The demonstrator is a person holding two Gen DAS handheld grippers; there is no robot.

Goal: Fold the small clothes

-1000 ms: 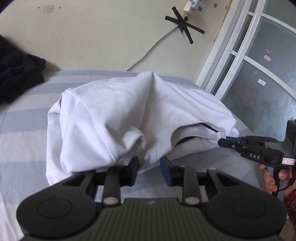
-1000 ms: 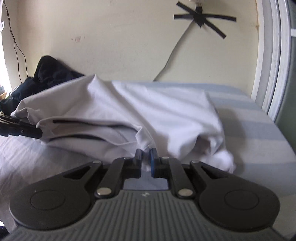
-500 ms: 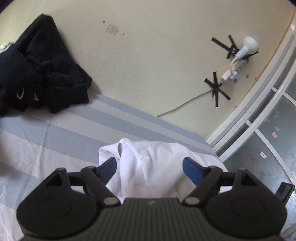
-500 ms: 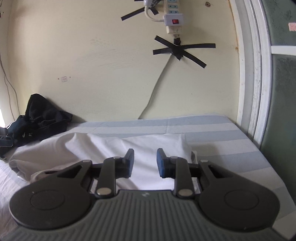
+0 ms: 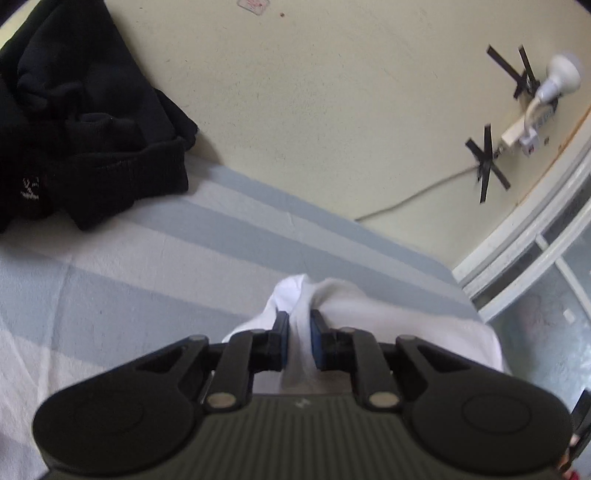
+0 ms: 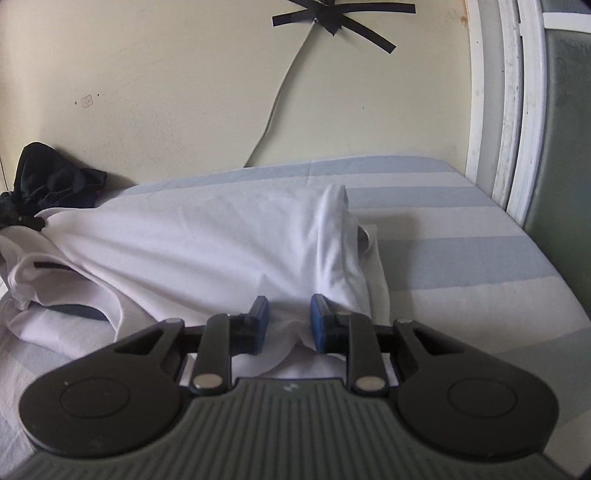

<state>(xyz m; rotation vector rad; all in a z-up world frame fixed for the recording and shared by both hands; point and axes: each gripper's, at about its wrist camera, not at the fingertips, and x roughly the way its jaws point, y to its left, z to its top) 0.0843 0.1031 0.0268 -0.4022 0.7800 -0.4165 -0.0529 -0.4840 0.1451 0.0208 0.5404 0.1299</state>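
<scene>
A white garment (image 6: 207, 243) with a dark trim lies rumpled across the striped bed. In the left wrist view my left gripper (image 5: 299, 332) is shut on a pinched ridge of the white garment (image 5: 369, 310). In the right wrist view my right gripper (image 6: 286, 317) is partly open, its blue pads on either side of a fold of the cloth at the garment's near edge, not pressed on it. The left gripper's tip shows small at the far left of that view (image 6: 27, 221), at the garment's other end.
The bed has a blue and white striped sheet (image 6: 461, 251). A pile of black clothes (image 5: 74, 129) sits against the wall at the back left. A cable and black tape run on the wall (image 6: 332, 22). A white window frame (image 6: 517, 110) stands to the right.
My left gripper was wide open above the garment and has now shut on a ridge of it. My right gripper has dropped lower and opened a little wider around the cloth.
</scene>
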